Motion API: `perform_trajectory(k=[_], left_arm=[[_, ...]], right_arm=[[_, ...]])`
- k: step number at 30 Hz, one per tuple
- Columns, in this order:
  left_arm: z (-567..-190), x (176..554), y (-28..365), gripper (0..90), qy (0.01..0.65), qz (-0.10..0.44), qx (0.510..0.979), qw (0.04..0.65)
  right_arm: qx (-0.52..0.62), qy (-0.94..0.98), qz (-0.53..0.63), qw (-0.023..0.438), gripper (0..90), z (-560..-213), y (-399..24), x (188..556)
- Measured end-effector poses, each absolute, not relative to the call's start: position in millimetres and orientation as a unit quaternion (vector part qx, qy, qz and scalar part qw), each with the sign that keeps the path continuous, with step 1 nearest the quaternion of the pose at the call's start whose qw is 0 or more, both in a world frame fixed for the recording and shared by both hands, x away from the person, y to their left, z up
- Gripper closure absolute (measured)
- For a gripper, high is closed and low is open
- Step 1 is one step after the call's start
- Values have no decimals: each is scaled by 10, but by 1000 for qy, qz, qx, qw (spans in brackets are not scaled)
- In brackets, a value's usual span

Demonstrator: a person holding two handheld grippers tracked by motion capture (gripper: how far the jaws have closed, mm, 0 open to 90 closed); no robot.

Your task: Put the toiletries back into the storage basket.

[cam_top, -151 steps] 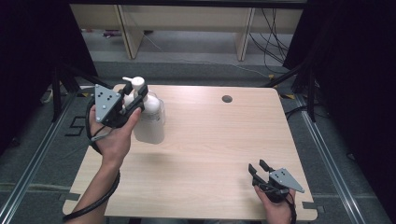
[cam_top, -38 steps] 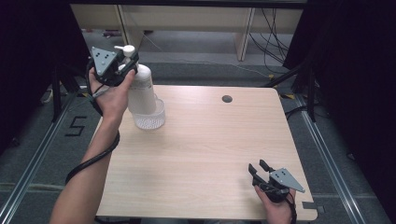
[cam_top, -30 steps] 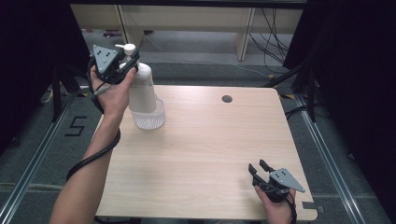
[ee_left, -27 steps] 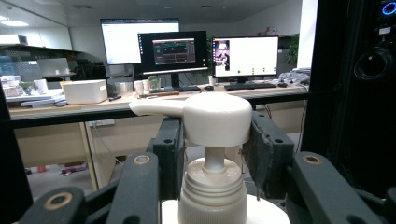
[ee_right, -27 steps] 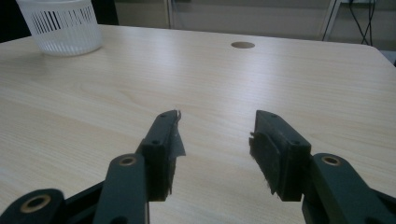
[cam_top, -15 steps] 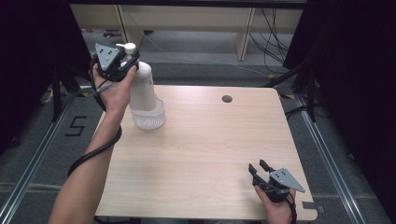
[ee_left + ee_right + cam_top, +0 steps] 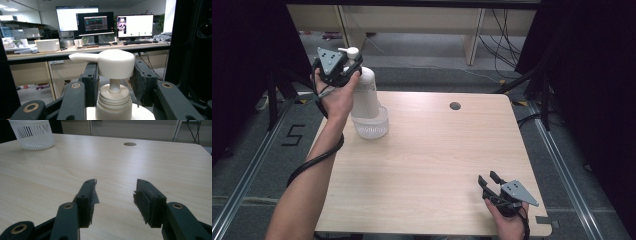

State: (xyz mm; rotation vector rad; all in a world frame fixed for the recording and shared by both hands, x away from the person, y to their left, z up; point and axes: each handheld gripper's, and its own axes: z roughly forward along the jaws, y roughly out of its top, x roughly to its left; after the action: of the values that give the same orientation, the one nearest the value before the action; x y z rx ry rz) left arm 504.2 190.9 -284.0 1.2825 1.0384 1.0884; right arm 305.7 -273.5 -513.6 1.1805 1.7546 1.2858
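Five seconds back the left gripper (image 7: 347, 67) held the white pump bottle (image 7: 364, 92) low, just above the table (image 7: 432, 160) near its left edge. Now the bottle hangs higher, at the far-left corner, its base in or just over the white slotted basket (image 7: 371, 127); which of the two cannot be told. Over the last second or so the bottle and the left hand (image 7: 334, 97) have hardly shifted. The right gripper (image 7: 493, 186) has stayed put at the near-right corner.

The left gripper's jaws are clamped on the bottle's top: in the left gripper view they stand on either side of the pump head (image 7: 115, 62), above the ribbed collar (image 7: 113, 102), with the spout pointing left. The right gripper's jaws stand apart with only bare wood between them, as the right gripper view shows.

Count: one pump bottle, one basket, two grippers, one round cable hole (image 7: 455, 106) near the table's far edge.
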Motion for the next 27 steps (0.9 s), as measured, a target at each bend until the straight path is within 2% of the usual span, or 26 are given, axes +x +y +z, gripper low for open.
perform_trajectory(k=[27], left_arm=[[-3062, 5187, 1893, 594, 451, 445, 556, 538]], right_arm=[[450, 670, 491, 328, 511, -5136, -2736, 3059]])
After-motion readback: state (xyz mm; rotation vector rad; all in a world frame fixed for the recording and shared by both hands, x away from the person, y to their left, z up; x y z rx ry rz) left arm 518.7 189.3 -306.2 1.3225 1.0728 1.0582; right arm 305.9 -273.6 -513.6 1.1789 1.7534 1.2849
